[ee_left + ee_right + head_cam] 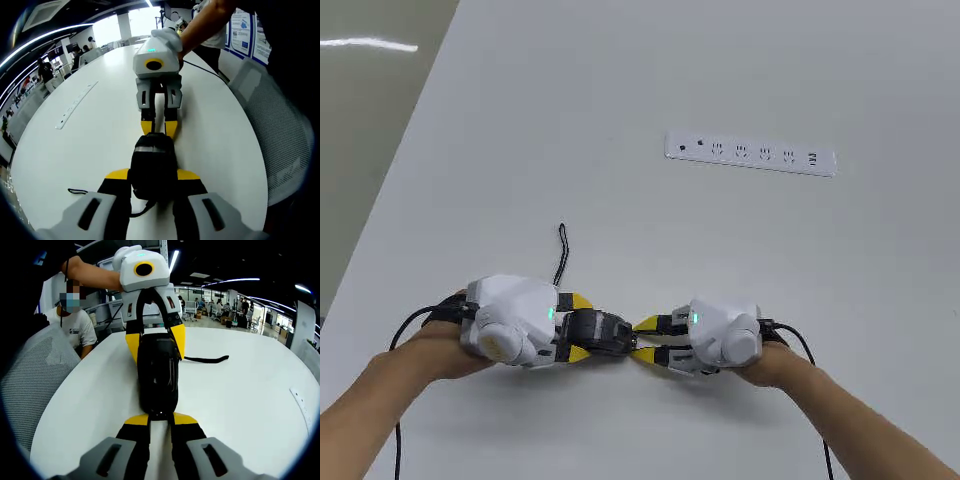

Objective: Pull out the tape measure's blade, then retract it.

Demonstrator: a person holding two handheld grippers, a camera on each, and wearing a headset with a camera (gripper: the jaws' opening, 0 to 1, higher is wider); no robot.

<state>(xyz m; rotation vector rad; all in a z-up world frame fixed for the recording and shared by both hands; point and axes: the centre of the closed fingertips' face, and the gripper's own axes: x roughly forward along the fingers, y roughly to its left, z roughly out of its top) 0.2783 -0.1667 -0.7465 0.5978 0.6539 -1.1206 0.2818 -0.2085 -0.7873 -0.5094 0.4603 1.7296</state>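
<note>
Holding: left gripper (578, 328) clamped on the tape measure (598, 332), near the front edge of the table (620, 100).
Right gripper (645, 340): jaws narrow at the case's mouth; whether they grip the blade tip, I cannot tell.
Progress: no blade out yet, so pulling and retracting both remain.

White table (570, 90) bearing a power strip (750, 154); greenish floor (370, 130) beside; grey mesh chair (35, 380); ceiling strip lights (240, 279).
</note>
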